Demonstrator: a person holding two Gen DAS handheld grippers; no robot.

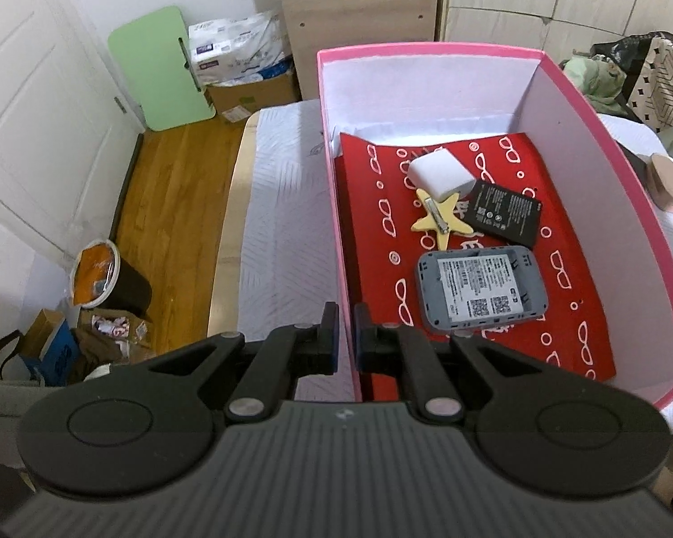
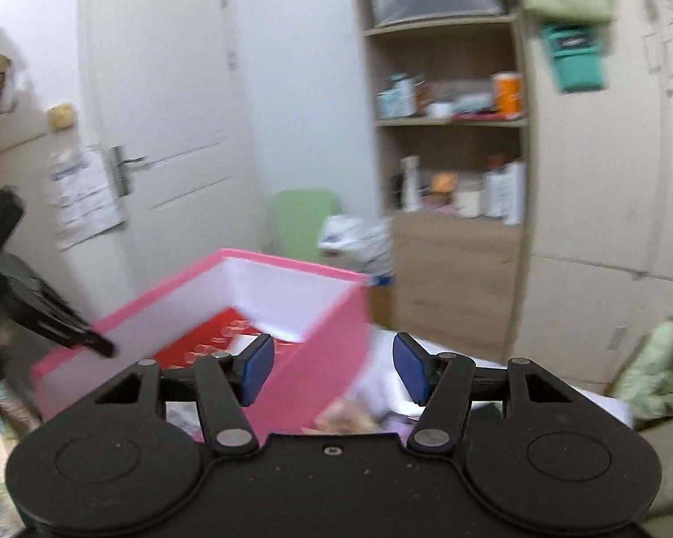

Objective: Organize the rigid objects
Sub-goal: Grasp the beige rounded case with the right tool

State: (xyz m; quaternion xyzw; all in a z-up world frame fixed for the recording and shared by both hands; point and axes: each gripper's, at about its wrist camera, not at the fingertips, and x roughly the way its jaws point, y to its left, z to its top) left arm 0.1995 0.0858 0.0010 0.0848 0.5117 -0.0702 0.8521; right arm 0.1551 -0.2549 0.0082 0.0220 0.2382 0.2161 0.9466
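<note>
Meanwhile, left gripper (image 1: pixel 345 336) fingers pinch the pink box (image 1: pixel 430 47) near-left wall; right gripper (image 2: pixel 333 367), fingers spread empty, hovers at its right.

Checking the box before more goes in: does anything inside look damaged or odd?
The grey device in the pink box lies with its back cover off, and the black battery lies loose beside it.
</note>
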